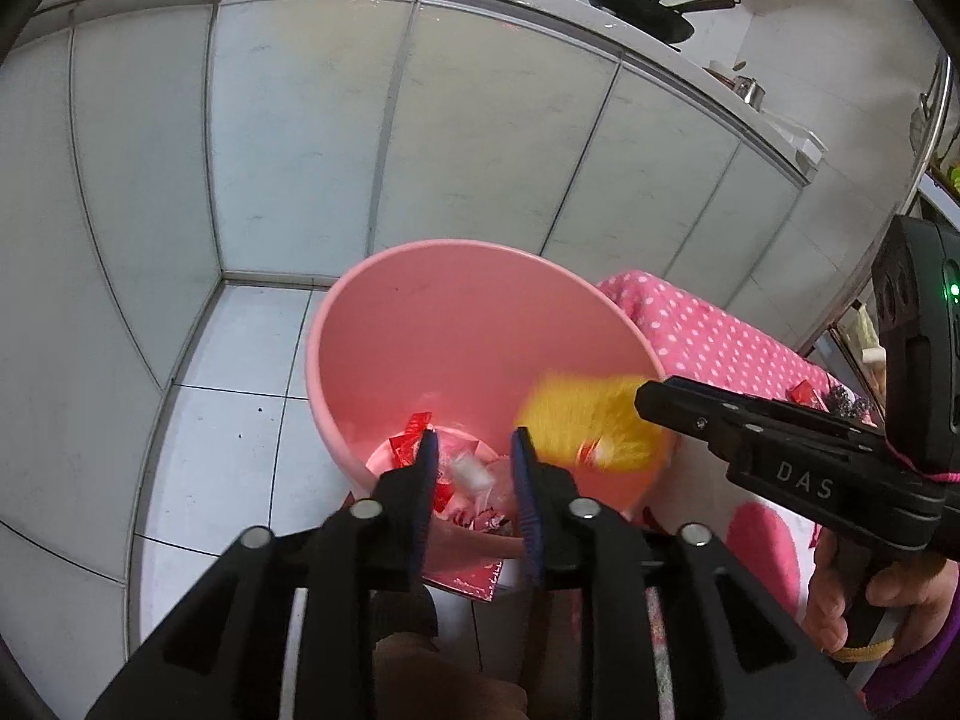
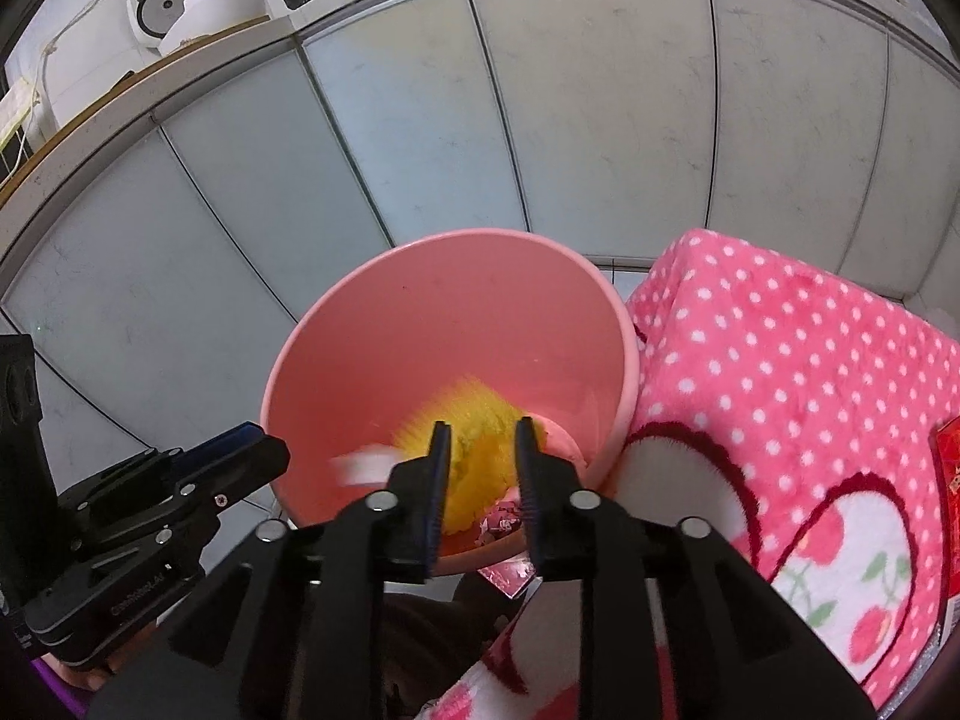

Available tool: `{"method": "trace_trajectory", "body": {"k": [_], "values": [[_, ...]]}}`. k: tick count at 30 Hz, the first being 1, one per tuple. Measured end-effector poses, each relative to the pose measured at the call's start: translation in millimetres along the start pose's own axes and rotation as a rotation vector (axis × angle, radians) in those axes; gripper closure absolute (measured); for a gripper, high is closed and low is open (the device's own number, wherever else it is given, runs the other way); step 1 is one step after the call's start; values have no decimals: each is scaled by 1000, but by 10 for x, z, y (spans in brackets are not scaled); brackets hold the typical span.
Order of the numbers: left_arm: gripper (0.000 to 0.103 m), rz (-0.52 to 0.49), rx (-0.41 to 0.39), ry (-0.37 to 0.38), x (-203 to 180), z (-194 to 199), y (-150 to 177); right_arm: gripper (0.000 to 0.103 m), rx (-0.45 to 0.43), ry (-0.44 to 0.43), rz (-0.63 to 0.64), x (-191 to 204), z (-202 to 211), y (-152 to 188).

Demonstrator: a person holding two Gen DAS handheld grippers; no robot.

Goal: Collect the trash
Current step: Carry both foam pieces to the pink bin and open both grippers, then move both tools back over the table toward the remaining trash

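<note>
A pink bin point(image 1: 456, 300) stands on the tiled floor against the cabinets, with red wrappers point(image 1: 411, 438) and other scraps at its bottom. My left gripper point(image 1: 475, 441) hangs over the bin's near rim, open, with a blurred white scrap point(image 1: 471, 473) loose below its fingers. Reaching in from the right, my right gripper point(image 1: 645, 399) has a blurred yellow wrapper point(image 1: 585, 423) just off its tip, inside the bin. In the right wrist view my right gripper point(image 2: 482, 429) is open, the yellow wrapper point(image 2: 474, 456) beyond its fingers, not pressed. My left gripper point(image 2: 264, 450) and the white scrap point(image 2: 366, 467) show at the left.
A pink dotted blanket point(image 2: 780, 360) covers a low surface right of the bin point(image 2: 336, 360), with a red packet point(image 2: 948, 480) at its edge and a red wrapper point(image 1: 801, 393) on it. White cabinet doors point(image 1: 300, 120) rise behind. Pans point(image 1: 642, 12) sit on the counter above.
</note>
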State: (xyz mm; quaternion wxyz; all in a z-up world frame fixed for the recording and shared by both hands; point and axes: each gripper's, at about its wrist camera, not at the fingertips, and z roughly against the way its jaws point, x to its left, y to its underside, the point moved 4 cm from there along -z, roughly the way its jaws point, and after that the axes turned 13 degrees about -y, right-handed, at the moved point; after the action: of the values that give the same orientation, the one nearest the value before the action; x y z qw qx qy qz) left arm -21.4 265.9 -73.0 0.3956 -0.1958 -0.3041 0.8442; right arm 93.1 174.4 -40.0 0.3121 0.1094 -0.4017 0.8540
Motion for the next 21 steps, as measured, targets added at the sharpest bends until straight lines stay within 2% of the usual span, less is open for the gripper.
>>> {"method": "trace_trajectory", "body": {"k": [4,9,21], "values": [[76,10,-5,2,23,49,-6,73,-13,-3,9,27,53,2],[66,9,-18,13,4,148,7,72,-38,-7,16,69,194,23],[66,-24,-56,57,-168,482,3,72,-94,-14,0,96,680,243]]}}
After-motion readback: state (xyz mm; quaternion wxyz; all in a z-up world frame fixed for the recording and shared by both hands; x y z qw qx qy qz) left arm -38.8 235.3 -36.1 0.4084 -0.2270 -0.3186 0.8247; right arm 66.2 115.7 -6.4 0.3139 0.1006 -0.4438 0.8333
